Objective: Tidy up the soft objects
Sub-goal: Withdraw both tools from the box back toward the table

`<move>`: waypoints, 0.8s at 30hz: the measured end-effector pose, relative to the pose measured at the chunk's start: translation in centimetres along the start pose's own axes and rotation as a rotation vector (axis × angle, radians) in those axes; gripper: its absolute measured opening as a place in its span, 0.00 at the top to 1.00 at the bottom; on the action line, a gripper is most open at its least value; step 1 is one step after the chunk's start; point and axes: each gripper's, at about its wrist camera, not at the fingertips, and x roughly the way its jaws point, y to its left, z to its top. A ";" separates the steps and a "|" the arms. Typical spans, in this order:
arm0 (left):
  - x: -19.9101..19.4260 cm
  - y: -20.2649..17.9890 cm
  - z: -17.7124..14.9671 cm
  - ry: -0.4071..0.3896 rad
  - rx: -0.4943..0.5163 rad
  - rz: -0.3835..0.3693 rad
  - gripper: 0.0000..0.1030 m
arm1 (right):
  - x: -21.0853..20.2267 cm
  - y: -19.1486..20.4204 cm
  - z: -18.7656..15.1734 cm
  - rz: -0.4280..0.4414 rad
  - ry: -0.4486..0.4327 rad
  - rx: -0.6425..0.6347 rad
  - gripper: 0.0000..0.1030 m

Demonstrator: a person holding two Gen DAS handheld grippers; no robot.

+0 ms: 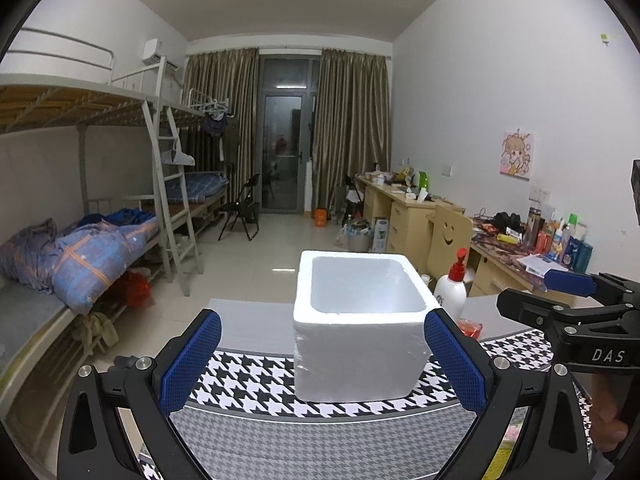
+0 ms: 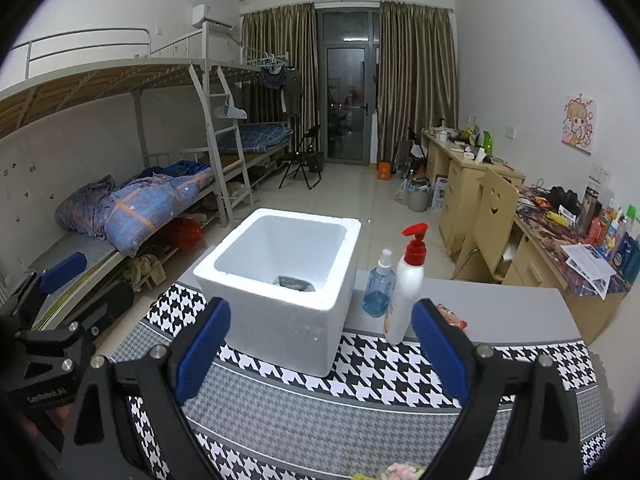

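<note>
Both my tongs hang wide open and empty over the houndstooth cloth: the left gripper faces the white foam box head-on, the right gripper sits just to its right. Something grey and soft-looking lies on the box floor, so I judge I'm between pickups. Next I'd drop toward the pale fluffy item at my right view's bottom edge, steering clear of the pump bottle.
</note>
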 end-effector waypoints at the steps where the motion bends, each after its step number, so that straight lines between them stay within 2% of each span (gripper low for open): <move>1: -0.1 -0.2 -0.1 0.000 0.000 -0.006 0.01 | -0.2 0.0 -0.1 0.003 -0.004 0.001 0.08; 24: -3.5 -3.9 -3.3 -0.016 0.017 -0.082 0.01 | -4.8 -3.9 -4.2 -0.008 -0.032 0.094 0.08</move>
